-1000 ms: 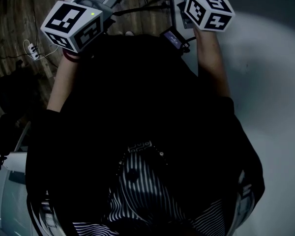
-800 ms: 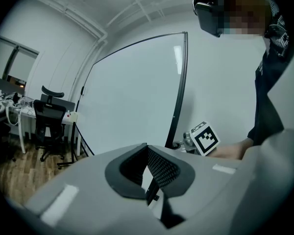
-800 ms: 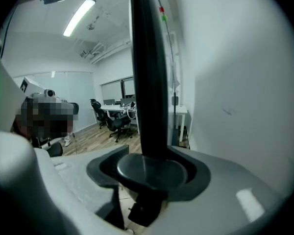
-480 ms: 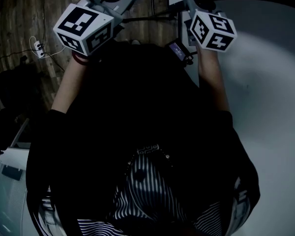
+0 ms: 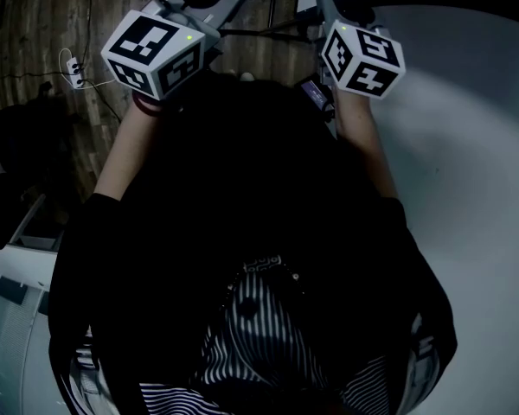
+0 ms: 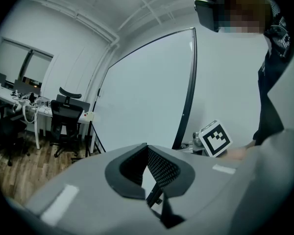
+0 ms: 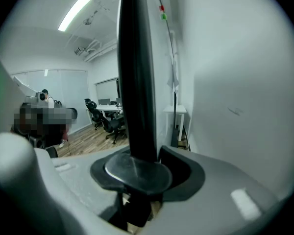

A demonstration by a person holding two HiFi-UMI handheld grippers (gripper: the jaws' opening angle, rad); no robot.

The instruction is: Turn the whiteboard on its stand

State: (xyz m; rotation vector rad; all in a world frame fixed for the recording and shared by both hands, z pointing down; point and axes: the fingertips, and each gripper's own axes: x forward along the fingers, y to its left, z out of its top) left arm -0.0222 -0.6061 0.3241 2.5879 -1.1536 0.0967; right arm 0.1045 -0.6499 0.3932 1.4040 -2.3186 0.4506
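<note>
- left gripper (image 6: 147, 173): jaws stand apart with nothing pinched, and pale panel shows through the gap. The whiteboard (image 6: 142, 97) rises straight ahead of it, a big white panel. Its dark frame edge (image 6: 186, 92) curves up just right of the jaw line. The marker cube (image 6: 215, 138) of the other gripper sits low to the right, by the foot of that edge. Left of this gripper and well off are office chairs (image 6: 68, 114) on a wood floor (image 6: 19, 165).

- right gripper (image 7: 139, 168): clamped on the whiteboard's dark frame edge, which runs up from between the pads and out the top of the view (the jaws have just been closing onto it, then eased a touch wider). White panel fills everything to this gripper's right, with small coloured bits (image 7: 161, 6) high on it.

- head view: both grippers are held up side by side beyond the person's dark top (image 5: 242, 188). The board lies ahead and right of the right gripper, with bare wood floor off to the left of the left one.
</note>
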